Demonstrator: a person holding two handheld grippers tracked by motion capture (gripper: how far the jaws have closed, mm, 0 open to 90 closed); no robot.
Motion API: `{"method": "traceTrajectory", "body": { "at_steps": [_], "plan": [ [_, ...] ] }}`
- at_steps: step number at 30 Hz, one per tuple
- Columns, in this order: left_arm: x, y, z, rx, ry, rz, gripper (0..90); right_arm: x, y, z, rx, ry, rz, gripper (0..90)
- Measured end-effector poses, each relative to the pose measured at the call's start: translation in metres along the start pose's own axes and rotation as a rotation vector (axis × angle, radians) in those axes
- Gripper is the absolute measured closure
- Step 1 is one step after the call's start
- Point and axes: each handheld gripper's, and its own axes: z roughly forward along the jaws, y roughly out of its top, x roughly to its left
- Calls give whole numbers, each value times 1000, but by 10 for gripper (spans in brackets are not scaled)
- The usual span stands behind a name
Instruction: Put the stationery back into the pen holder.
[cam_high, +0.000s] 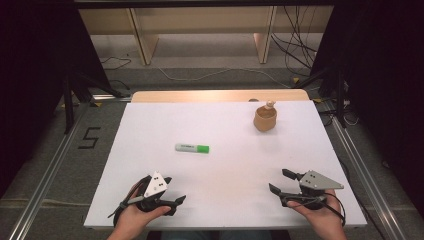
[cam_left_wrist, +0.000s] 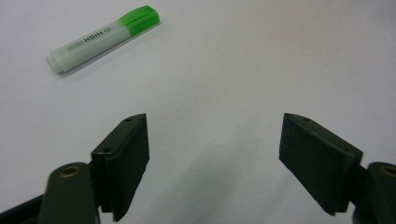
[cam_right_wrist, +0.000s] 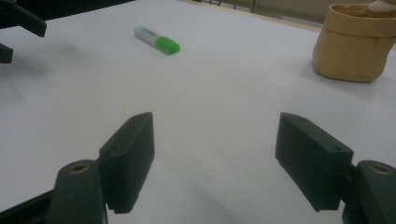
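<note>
My left gripper (cam_high: 172, 192) stands wide open and empty, as does my right gripper (cam_high: 280, 182). The green highlighter (cam_high: 192, 148) lies mid-table, at one o'clock from my left jaws and ten o'clock from my right, its long axis crosswise, cap rightward. My left hand is nearer.

Highlighter (cam_high: 192, 148): white barrel, green cap, lying flat mid-table, cap end toward right, untouched.

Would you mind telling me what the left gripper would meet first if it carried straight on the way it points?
Probably nothing but bare table: the left gripper points past the green highlighter, which lies off to the side.
</note>
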Motion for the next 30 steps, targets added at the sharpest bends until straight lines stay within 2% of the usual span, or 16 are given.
{"method": "traceTrajectory", "body": {
  "at_steps": [2, 4, 5, 6, 7, 8, 9, 10, 11, 14, 16, 18, 21, 23, 26, 30],
  "plan": [
    [1, 0, 0, -4, 2, -1, 278, 0, 0, 1, 7, -3, 1, 290],
    [2, 1, 0, -14, 10, -7, 414, 0, -1, 1, 12, -4, 3, 290],
    [3, 2, 0, -14, 13, -13, 414, -1, -1, 1, 13, -3, 0, 290],
    [4, 4, 1, -14, 18, -22, 550, 0, 0, 2, 10, -7, 4, 290],
    [5, 6, 2, -8, 17, -27, 550, 0, 0, 2, 10, -7, 4, 290],
    [8, 8, 3, 4, 16, -37, 614, 0, 0, 2, 9, -6, -1, 289],
    [10, 11, 4, 16, 18, -46, 735, 0, 0, 3, 9, 1, -3, 290],
    [12, 13, 4, 29, 18, -41, 735, 0, 0, 3, 9, 1, -3, 290],
    [13, 16, 6, 49, 31, -39, 781, 1, 0, 3, 14, 0, -5, 290],
    [22, 25, 13, 58, 50, -29, 896, 2, -1, 2, 14, 8, -5, 290],
    [32, 34, 21, 69, 60, -41, 898, 2, -1, 2, 16, 8, -4, 290],
    [45, 45, 31, 72, 88, -57, 898, 2, -1, 1, 19, 4, -4, 290],
    [64, 62, 51, 83, 136, -79, 898, 1, -1, 2, 13, 9, -9, 290],
    [76, 72, 68, 89, 148, -104, 898, 1, -1, 3, 20, 6, -9, 290],
    [92, 82, 91, 129, 183, -108, 898, 1, -1, 3, 22, 8, -7, 290],
    [107, 90, 112, 169, 201, -123, 898, 0, -2, 4, 18, 12, -5, 290]
  ]
}}
